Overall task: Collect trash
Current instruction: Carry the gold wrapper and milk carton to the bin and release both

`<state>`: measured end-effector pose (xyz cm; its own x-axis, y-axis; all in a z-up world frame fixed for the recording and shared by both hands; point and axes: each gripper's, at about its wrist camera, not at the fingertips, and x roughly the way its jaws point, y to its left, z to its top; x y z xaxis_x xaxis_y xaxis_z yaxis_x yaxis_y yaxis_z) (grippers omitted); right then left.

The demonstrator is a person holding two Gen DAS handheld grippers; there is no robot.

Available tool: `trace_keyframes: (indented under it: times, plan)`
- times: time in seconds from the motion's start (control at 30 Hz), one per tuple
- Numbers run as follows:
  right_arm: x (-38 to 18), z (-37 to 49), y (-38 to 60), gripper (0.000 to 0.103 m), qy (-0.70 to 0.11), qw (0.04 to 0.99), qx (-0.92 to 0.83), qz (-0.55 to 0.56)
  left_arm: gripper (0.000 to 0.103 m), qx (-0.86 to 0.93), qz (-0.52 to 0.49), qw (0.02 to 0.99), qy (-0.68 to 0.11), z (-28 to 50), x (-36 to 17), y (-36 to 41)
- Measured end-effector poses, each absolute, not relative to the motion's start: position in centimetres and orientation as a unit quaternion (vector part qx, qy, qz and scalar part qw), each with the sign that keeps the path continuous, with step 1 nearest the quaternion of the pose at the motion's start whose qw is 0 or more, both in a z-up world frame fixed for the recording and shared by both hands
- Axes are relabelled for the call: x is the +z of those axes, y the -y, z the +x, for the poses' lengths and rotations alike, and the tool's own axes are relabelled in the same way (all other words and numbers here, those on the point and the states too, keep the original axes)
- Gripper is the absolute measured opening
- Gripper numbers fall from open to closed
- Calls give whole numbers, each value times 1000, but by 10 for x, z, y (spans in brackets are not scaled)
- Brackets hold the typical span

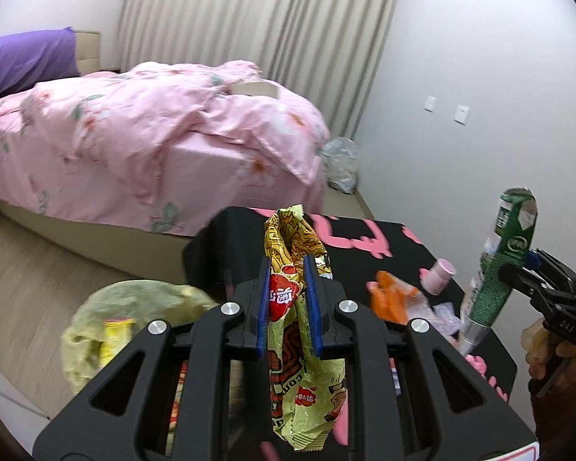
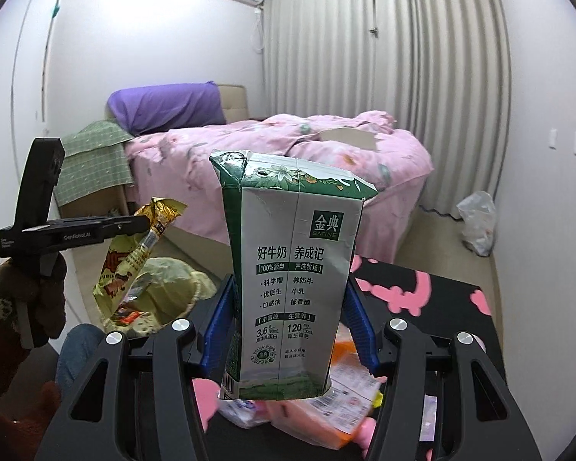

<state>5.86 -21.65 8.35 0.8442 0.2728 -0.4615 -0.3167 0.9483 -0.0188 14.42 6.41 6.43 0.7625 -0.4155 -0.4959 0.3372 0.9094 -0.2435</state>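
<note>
In the left wrist view, a purple pillow (image 1: 27, 57) lay at the upper left of the frame against a beige headboard, and a rumpled pink floral quilt (image 1: 153, 126) covered the bed across the left and centre. Lower left, a yellowish trash bag (image 1: 107, 322) sat open on the wood floor, with some bright packaging inside it. At the bottom centre the left gripper (image 1: 287, 299) had its blue pads pressed in on a yellow snack wrapper (image 1: 292, 253), which stood up between them and hung crumpled below. Behind it lay a black table with pink shapes (image 1: 364, 238), and on it, right of centre, an orange wrapper (image 1: 391, 296) and a small pink cup (image 1: 439, 274) on its side. A clear plastic bag (image 1: 340, 163) sat on the floor by the foot of the bed. At the right edge the right gripper (image 1: 518, 271) held a green and white milk carton (image 1: 499, 265) upright, clear of the table, with a hand (image 1: 556, 353) on its handle. In the right wrist view, a gloved hand (image 2: 38, 299) at the left edge carried the left gripper (image 2: 144, 224), pinching the snack wrapper (image 2: 134, 253) above the trash bag (image 2: 165, 288). At centre, the right gripper (image 2: 290, 326) had its jaws set wide, clamped on both sides of the dented milk carton (image 2: 288, 269). More wrappers lay blurred on the table (image 2: 422, 288) beneath it.
</note>
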Motion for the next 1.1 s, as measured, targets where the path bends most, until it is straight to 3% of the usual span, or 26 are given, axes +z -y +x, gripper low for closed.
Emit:
trace_keyframes:
  times: [0.23,0.4,0.8,1.1]
  plan:
    - [69,73,190,52,-245,950,187,-50,16,-94,-130,951,-265,160,38,-154]
    - [56,86,175,52,-259,943,206,-45,16,-30,-159,946,-282,166,-13,-185]
    - [38,100,164,52,-271,935,226,-35,16,-7,-198,939,-283,125,-41,-204]
    - [40,142,111,52,-261,919,294,-27,16,-53,-218,932,-284,159,-64,-189]
